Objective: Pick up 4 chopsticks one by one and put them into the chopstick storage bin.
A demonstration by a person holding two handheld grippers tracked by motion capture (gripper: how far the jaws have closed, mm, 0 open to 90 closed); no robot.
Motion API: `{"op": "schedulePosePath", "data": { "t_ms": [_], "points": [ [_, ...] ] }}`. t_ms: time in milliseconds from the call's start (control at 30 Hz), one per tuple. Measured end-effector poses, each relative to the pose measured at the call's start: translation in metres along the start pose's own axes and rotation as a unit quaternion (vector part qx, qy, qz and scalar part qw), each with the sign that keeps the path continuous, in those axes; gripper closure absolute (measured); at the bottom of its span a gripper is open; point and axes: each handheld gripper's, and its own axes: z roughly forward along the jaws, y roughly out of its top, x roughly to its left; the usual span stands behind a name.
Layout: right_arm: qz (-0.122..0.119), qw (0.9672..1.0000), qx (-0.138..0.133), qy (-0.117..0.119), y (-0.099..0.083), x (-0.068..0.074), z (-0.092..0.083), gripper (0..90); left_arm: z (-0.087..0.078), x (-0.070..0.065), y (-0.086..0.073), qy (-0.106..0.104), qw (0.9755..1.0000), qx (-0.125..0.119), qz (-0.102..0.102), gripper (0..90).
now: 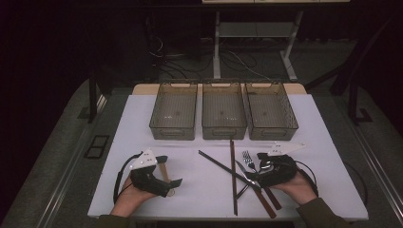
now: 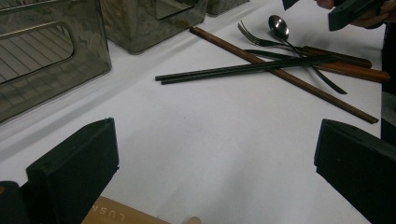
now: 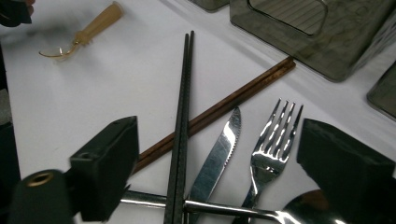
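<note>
In the high view the right tongs hover low over a heap of cutlery at lower right of the white surface. Their jaws stand apart and clamp nothing. In the right gripper view the black chopsticks, knife and fork lie between the two jaws, with the brown chopsticks crossing under the black pair and a spoon at the bottom edge.

The left tongs rest at lower left of the high view, jaws wide apart with bare surface between them. Just beside them lies a pale wooden-handled spoon, seen at upper left of the right gripper view.

Three grey bins stand side by side across the middle of the high view.
</note>
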Motion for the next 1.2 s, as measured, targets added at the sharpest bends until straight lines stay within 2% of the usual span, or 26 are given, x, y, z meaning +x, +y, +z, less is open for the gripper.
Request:
{"op": "schedulePosePath", "data": {
  "t_ms": [100, 200, 433, 500, 667, 833, 1100, 1200],
  "points": [
    [-0.001, 1.0, 0.004, 0.003, 0.002, 0.001, 0.003, 15.1, -0.001, 0.0, -0.001, 0.001, 1.0, 0.001, 0.001, 0.0],
    [-0.008, 0.9999, 0.009, 0.01, 0.003, 0.002, 0.006, 20.7, -0.002, 0.0, -0.002, 0.005, 1.0, -0.001, 0.0, 0.0],
    [-0.009, 0.9996, 0.017, 0.022, 0.005, 0.002, 0.014, 30.8, -0.001, 0.001, -0.002, 0.001, 1.0, -0.002, -0.003, 0.0],
    [-0.01, 0.9993, 0.022, 0.029, 0.005, 0.002, 0.017, 37.1, 0.0, 0.001, -0.002, 0.001, 1.0, -0.005, -0.005, 0.0],
    [-0.022, 0.9982, 0.039, 0.039, 0.005, 0.005, 0.022, 45.8, 0.0, 0.001, 0.0, -0.001, 1.0, -0.003, 0.001, 0.0],
    [-0.036, 0.997, 0.059, 0.034, 0.006, 0.009, 0.028, 54.1, 0.001, 0.0, 0.001, -0.001, 1.0, -0.001, 0.008, 0.0],
    [-0.041, 0.9959, 0.072, 0.036, 0.005, 0.013, 0.03, 72.8, 0.002, 0.0, 0.001, -0.006, 0.9999, -0.001, 0.01, 0.0],
    [-0.043, 0.9957, 0.073, 0.037, 0.005, 0.013, 0.03, 76.7, 0.001, -0.001, 0.001, -0.004, 1.0, -0.001, 0.008, 0.0]
  ]
}}
